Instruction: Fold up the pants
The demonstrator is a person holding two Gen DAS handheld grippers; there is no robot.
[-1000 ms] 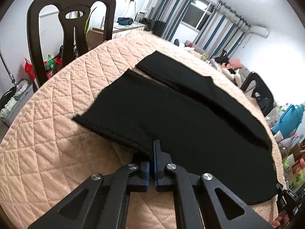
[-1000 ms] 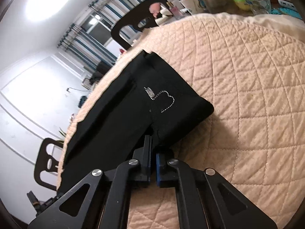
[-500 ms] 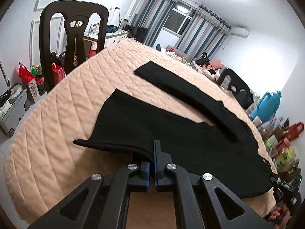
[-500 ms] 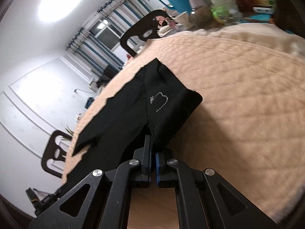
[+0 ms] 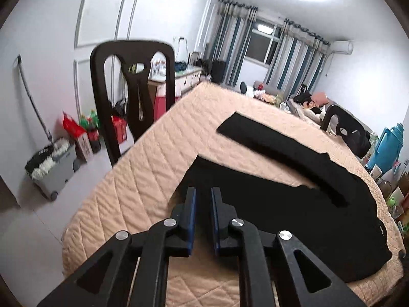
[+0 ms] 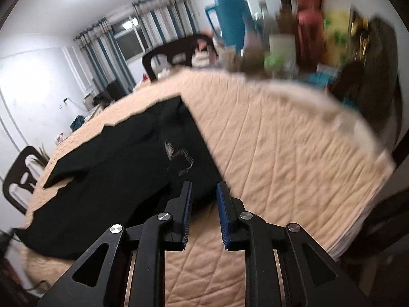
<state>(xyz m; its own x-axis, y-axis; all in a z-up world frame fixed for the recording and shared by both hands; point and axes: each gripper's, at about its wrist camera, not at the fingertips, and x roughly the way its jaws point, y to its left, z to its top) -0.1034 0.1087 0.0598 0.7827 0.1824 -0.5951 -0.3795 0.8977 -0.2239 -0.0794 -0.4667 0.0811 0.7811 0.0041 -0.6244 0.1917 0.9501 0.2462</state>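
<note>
First fold laid down; both grippers released.

Pants lie on the quilted desk, lower centre of frame, one leg still splayed toward upper centre; further folds are judged outstanding. Left gripper and right gripper, half a second ago pinching cloth, have just been opening and now stand spread, nothing between.

Near edge: we see bare quilted table cover left of the pants.
Right side: bare cover beside the pants.
Left obstacle: dark chair against the table edge.
Far right: cluttered bottles and blue jug block us.
</note>
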